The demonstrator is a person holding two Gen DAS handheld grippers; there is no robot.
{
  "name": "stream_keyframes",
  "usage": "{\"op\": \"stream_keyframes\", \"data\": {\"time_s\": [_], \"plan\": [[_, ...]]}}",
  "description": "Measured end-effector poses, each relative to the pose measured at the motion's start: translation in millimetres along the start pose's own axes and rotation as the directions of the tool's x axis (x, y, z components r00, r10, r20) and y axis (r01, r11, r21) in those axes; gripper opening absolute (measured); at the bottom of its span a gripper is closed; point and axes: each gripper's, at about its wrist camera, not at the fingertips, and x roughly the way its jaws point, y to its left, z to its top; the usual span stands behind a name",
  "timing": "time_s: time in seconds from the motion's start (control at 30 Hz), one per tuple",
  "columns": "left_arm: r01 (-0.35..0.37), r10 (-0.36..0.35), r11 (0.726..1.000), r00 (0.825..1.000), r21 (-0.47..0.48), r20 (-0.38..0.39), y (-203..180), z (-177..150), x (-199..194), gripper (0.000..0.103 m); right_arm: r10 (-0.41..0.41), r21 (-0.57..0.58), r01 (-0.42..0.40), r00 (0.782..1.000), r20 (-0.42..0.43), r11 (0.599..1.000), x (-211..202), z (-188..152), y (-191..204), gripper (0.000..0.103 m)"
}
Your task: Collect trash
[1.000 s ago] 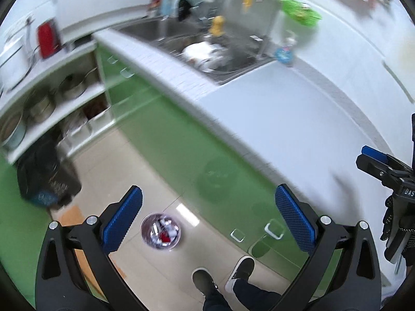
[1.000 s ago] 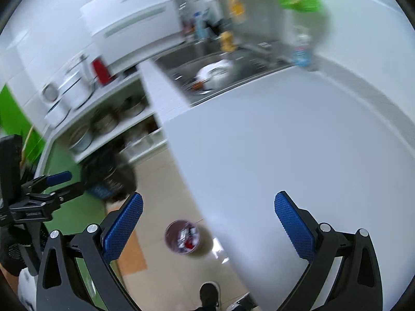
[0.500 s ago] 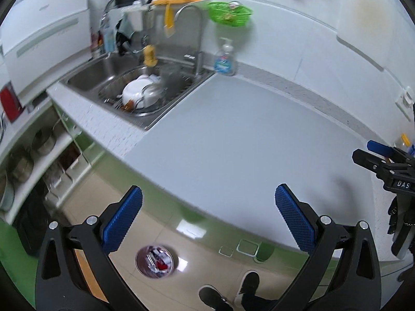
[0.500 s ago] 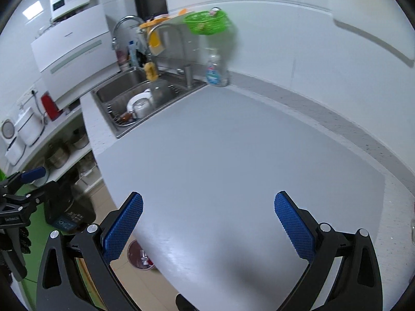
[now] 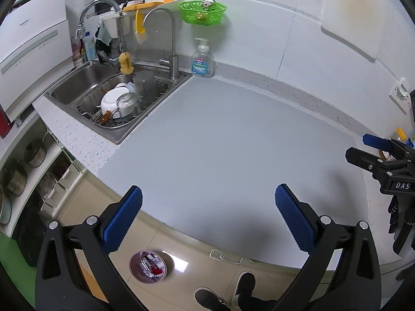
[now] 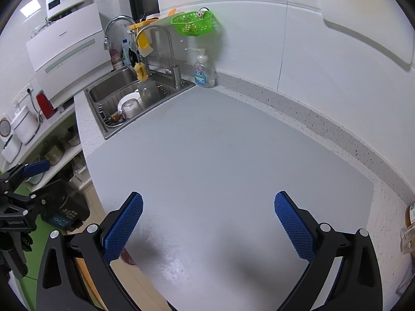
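Note:
A small round trash bin with scraps inside stands on the floor below the counter's front edge. My left gripper is open and empty, held above the front of the grey countertop. My right gripper is open and empty, above the same countertop. Each gripper shows at the edge of the other's view: the right one in the left wrist view, the left one in the right wrist view. I see no loose trash on the counter.
A steel sink with dishes in a rack sits at the far left. A soap bottle and a green basket are by the wall. Shelves with pots stand left. Jars sit at the right edge.
Both grippers have swung up from looking down at the floor and bin to facing the countertop and wall. Both stayed open and empty.

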Motion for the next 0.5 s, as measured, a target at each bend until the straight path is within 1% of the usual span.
{"op": "stream_keyframes", "data": {"time_s": [0.13, 0.5], "plan": [[-0.009, 0.009, 1.0, 1.0, 0.007, -0.007, -5.5, 3.6, 2.7, 0.1, 0.008, -0.004, -0.008, 1.0, -0.005, 1.0, 0.8, 4.1, -6.6, 0.097], [-0.023, 0.023, 1.0, 1.0, 0.001, -0.016, -7.2, 5.6, 1.4, 0.1, 0.034, -0.03, -0.035, 0.999, -0.017, 0.999, 6.5, 8.7, -3.5, 0.097]]}}
